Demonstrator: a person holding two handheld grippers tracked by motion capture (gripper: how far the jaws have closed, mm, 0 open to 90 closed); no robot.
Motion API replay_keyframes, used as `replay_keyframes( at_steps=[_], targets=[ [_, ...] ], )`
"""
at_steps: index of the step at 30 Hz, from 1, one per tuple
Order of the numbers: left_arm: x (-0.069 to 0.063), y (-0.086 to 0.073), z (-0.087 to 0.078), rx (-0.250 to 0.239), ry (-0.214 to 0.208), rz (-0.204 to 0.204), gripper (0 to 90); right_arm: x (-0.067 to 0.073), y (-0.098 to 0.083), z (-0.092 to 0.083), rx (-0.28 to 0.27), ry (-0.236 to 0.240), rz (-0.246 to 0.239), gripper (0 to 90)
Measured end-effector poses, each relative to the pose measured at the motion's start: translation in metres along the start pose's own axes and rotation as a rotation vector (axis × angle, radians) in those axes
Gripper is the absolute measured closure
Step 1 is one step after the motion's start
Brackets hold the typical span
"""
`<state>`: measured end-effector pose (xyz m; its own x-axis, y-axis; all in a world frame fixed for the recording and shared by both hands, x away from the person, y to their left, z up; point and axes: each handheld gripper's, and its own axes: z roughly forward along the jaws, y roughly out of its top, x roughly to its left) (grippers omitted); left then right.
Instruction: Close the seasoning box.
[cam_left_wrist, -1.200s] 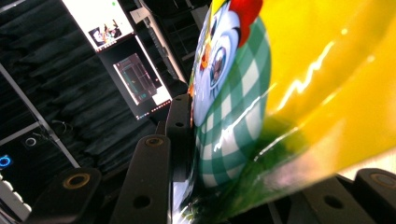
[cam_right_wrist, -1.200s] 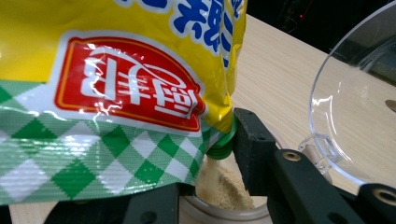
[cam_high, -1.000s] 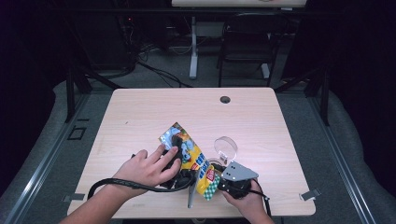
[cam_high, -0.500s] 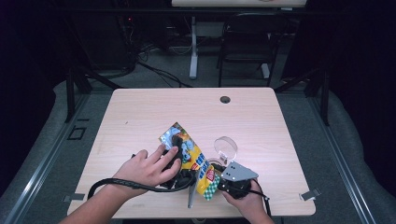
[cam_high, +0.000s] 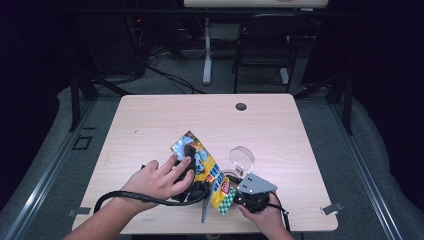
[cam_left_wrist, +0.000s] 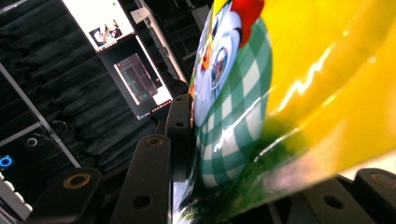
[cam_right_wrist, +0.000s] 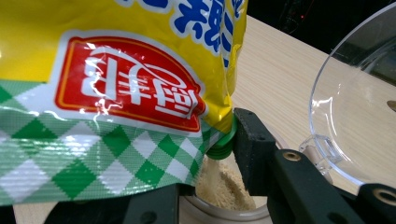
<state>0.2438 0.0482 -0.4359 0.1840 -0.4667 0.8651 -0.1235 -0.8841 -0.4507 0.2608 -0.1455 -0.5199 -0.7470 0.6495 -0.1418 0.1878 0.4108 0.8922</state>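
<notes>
A yellow seasoning bag (cam_high: 202, 162) with a green-checked end is tilted over a clear jar (cam_right_wrist: 219, 211). Its green spout (cam_right_wrist: 222, 148) points down, and a thin stream of beige powder (cam_right_wrist: 223, 185) falls into the jar. My left gripper (cam_left_wrist: 243, 154), under the person's left hand (cam_high: 157, 179), is shut on the bag (cam_left_wrist: 289, 79), with one pad (cam_left_wrist: 180, 123) pressed against its checked side. My right gripper (cam_right_wrist: 210, 182) is shut on the jar, one jaw on each side of its rim. The jar's clear lid (cam_right_wrist: 355, 107) stands flipped open behind it.
The wooden table (cam_high: 280, 130) has a dark round grommet (cam_high: 241, 106) near its far edge. A black cable (cam_high: 130, 196) loops from the left gripper along the front edge. A metal tool (cam_high: 205, 210) lies below the bag. Chairs and desk legs stand beyond the table.
</notes>
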Motion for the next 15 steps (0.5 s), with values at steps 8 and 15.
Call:
replay_keyframes(
  at_steps=[8,15],
  targets=[
    [0.0006,0.0001,0.0008,-0.002,0.0,0.007,70.4,-0.0008,-0.0002,0.0003,0.002,0.004,0.005,71.0],
    [-0.0014,-0.0016,0.0007,0.003,-0.011,-0.007,70.4,0.0,0.0003,0.002,-0.002,0.011,0.008,71.1]
  ],
)
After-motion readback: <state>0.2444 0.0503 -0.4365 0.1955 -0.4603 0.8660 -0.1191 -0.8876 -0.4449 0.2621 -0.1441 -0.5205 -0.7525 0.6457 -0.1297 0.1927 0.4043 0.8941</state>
